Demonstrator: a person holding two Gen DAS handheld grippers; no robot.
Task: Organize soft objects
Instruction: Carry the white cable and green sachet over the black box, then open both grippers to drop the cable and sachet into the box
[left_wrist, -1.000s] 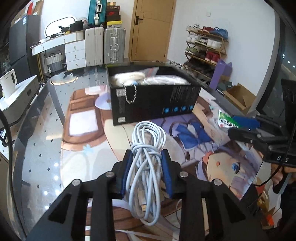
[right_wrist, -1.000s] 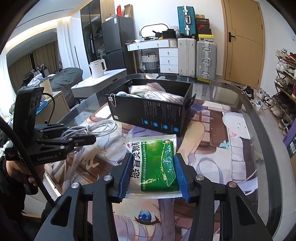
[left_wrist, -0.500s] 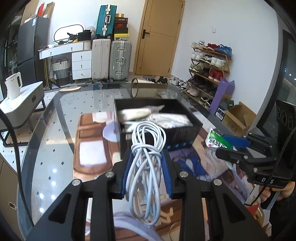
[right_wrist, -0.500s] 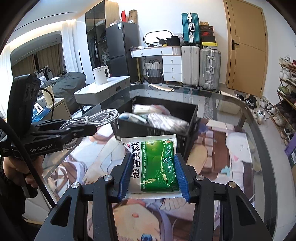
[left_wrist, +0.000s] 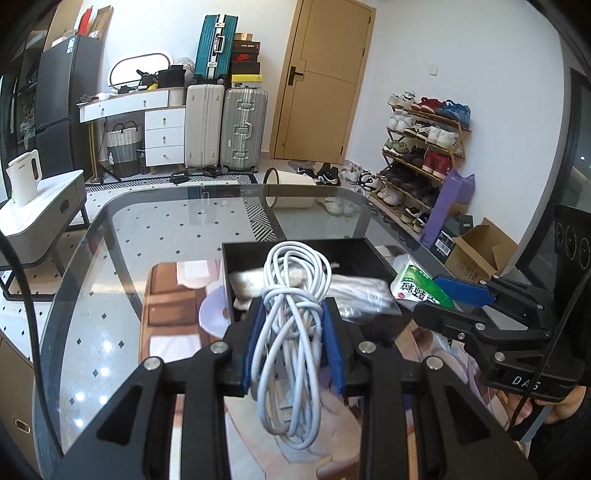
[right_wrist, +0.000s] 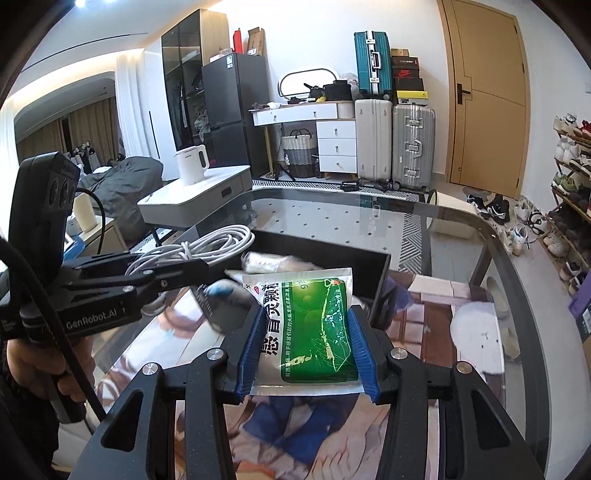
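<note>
cable (left_wrist: 295, 332) and pouch (right_wrist: 314, 328) above box (right_wrist: 380, 291)

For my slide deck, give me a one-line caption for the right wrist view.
Right gripper carries a green sachet toward the black box.

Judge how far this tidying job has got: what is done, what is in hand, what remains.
Done: some wrapped packets already lie in the black box. In hand: the left tool grips a coiled white cable, the right tool a green sachet, both held by the box. Left: releasing both into it.
</note>
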